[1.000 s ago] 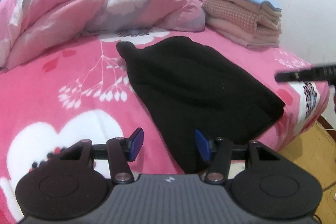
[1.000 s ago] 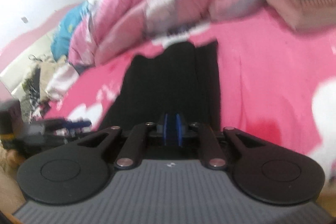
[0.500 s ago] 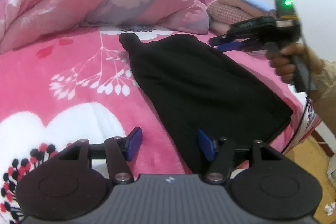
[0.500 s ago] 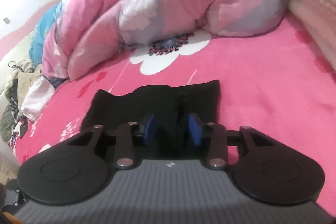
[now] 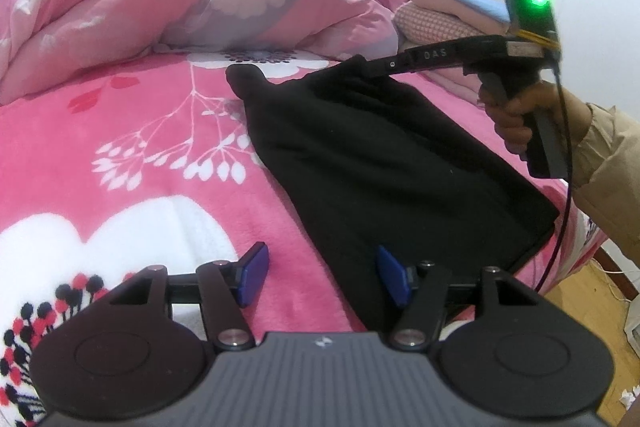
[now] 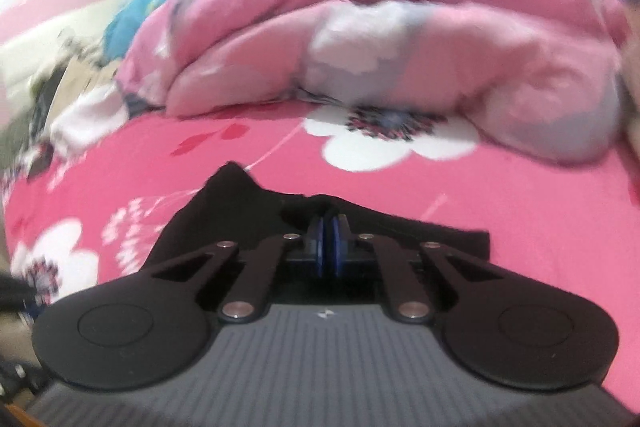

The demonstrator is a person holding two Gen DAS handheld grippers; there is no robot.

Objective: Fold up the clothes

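Right wrist view: right tool [image 6: 329, 241] pinches black garment's [image 6: 240, 211] far edge.

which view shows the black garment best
The left wrist view: the black garment lies almost whole and sharp on the pink bedspread, with the right tongs at its far edge. The right wrist view is blurred and shows only that far edge, pinched between the shut pads.
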